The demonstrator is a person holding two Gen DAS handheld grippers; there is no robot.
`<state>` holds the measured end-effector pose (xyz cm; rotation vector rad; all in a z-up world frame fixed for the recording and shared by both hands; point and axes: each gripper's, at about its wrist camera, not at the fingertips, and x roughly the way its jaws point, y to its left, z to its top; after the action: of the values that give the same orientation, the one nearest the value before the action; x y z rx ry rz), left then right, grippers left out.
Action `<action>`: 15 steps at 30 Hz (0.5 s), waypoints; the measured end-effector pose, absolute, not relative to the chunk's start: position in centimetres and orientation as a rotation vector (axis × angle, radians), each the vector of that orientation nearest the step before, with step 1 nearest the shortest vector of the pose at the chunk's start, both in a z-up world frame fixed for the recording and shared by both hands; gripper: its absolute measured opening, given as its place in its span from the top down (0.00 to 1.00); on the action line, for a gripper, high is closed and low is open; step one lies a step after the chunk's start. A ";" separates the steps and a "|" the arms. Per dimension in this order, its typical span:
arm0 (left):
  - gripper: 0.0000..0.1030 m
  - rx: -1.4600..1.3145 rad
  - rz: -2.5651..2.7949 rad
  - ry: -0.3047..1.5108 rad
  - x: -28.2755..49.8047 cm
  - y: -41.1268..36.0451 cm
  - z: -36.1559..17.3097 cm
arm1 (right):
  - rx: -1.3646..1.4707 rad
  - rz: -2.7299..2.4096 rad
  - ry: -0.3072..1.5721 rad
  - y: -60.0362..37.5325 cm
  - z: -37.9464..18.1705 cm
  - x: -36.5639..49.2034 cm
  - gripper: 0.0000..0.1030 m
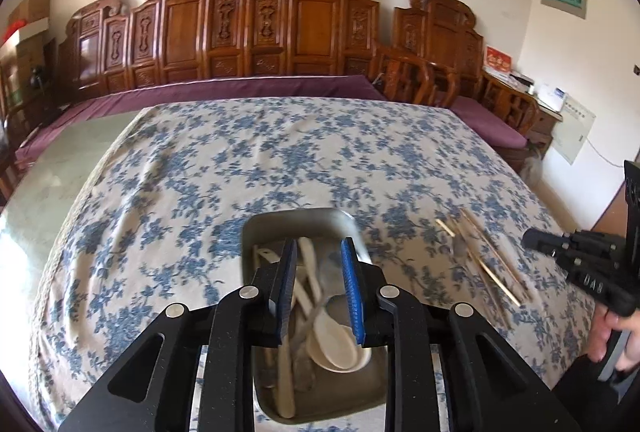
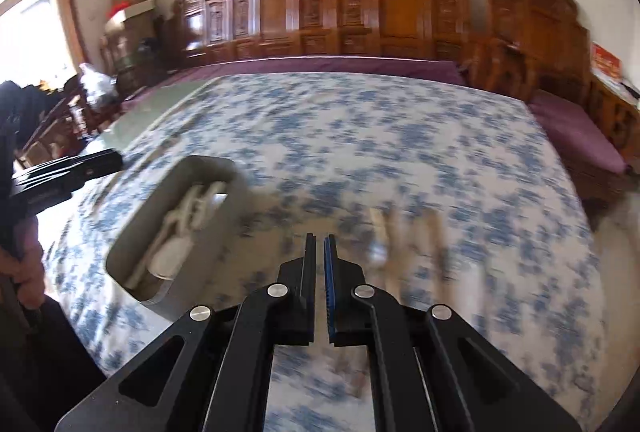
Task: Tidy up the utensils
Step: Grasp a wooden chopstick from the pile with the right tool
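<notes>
**Two grippers hanging over a flowered worktop, spoons lying in the tray**

Two grippers are hovering above the worktop [image 1: 208, 167], which is wearing a blue-flowered cloth. The left gripper [image 1: 319, 252] is holding its fingers [image 1: 352, 284] spread apart with nothing between them, and the grey metal tray [image 1: 298, 222] is sitting directly beneath and ahead of them. White spoons [image 1: 334, 342] are lying in the tray, their handles crossing in the gap between the fingers; a darker utensil is lying among them, too blurred to name. Wooden chopsticks [image 1: 486, 256] are resting loose on the cloth, off to the right of the left fingers and outside the tray, with a small grey piece beside them that cannot be made out.

The right gripper [image 2: 319, 236] is showing its fingers [image 2: 308, 264] nearly together, a thin slit remaining and nothing gripped. In its view the tray [image 2: 208, 167] is lying to the left of the fingers, and the chopsticks [image 2: 400, 228] are appearing as a pale smear just ahead and to the right.
</notes>
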<state>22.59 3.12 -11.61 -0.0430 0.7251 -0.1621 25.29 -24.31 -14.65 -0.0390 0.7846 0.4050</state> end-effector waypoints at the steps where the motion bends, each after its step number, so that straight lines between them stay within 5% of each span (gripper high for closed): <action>1: 0.78 -0.037 -0.167 0.726 22.5 2.8 -11.7 | -0.037 0.386 0.785 -25.1 -14.6 25.2 0.94; 7: 0.76 -0.005 -0.207 0.746 22.0 0.7 -12.4 | -0.032 0.288 0.820 -29.5 -16.3 24.8 0.94; 12: 0.56 0.016 -0.252 0.767 21.6 -1.3 -13.4 | -0.023 0.277 0.853 -30.0 -18.8 25.4 0.94; 15: 0.54 0.032 -0.266 0.775 21.5 -2.4 -13.9 | -0.026 0.291 0.880 -29.4 -20.7 26.3 0.94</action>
<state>21.49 -2.37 -13.89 0.0323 0.7749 -0.2656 26.31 -29.35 -20.66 -0.0262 0.8801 0.2909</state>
